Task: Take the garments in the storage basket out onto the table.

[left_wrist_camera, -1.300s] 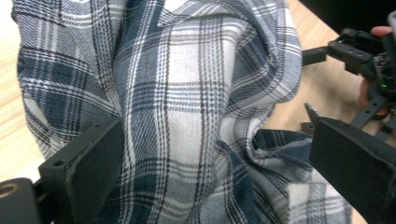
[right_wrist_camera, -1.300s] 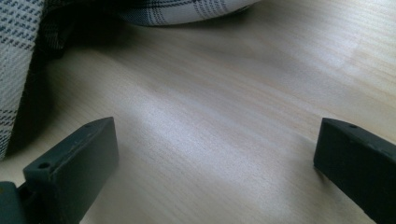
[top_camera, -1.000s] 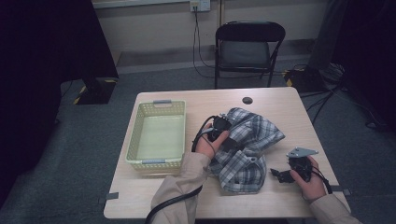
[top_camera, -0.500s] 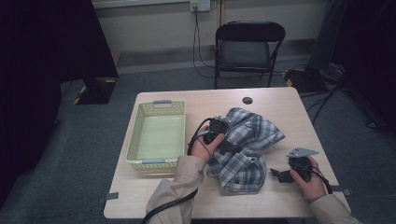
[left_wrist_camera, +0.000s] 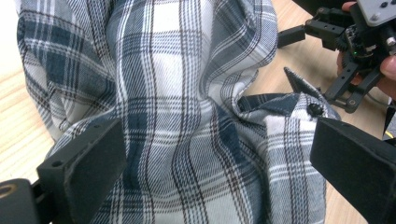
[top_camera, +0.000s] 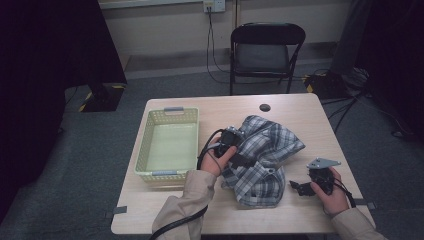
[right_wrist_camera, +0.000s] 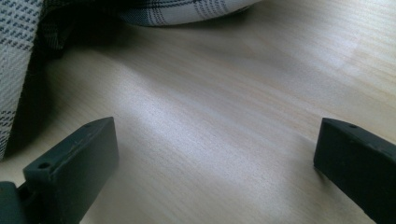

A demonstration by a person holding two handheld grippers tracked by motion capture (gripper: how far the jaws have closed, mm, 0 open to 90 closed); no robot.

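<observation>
Standing on grey carpet, the wooden table (top_camera: 300, 107) faces a black chair (top_camera: 266, 52).

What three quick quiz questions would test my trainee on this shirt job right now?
1. True or false: the left gripper is open over the plaid shirt.
2. What lies between the jaws of the right gripper? A) shirt cloth B) bare table C) the basket
3. Which side of the shirt is the yellow basket on in the high view?

Key: 1 true. 2 B, bare table. 3 left.
</observation>
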